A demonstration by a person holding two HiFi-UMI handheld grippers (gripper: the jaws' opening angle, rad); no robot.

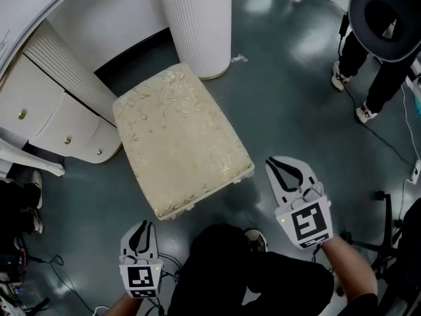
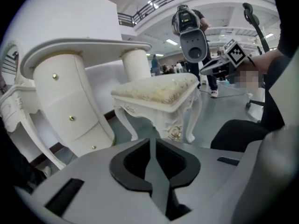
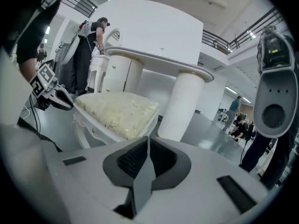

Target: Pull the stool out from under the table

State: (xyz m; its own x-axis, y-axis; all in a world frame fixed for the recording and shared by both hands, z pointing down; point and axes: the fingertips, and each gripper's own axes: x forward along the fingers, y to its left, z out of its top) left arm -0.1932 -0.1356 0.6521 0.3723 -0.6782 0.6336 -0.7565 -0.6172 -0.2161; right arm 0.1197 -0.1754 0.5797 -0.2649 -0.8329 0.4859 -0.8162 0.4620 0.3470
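Note:
The stool [image 1: 181, 140], with a cream patterned cushion and carved white legs, stands on the grey floor in front of the white table [image 1: 99, 12]; only its far end lies near the table's edge. My left gripper [image 1: 141, 228] hovers apart from the stool's near left corner, jaws shut and empty. My right gripper [image 1: 287, 168] hangs just off the near right corner, also shut on nothing. In the left gripper view the stool [image 2: 159, 90] sits beyond the closed gripper [image 2: 150, 143]. In the right gripper view the stool [image 3: 117, 111] lies ahead of the closed gripper [image 3: 148, 143].
The table's fluted column [image 1: 197, 18] stands behind the stool and its drawer unit [image 1: 46, 117] to the left. A person [image 1: 368, 58] stands at the top right with cables on the floor. A chair base [image 1: 388, 222] is at the right. My dark trouser leg [image 1: 223, 255] is between the grippers.

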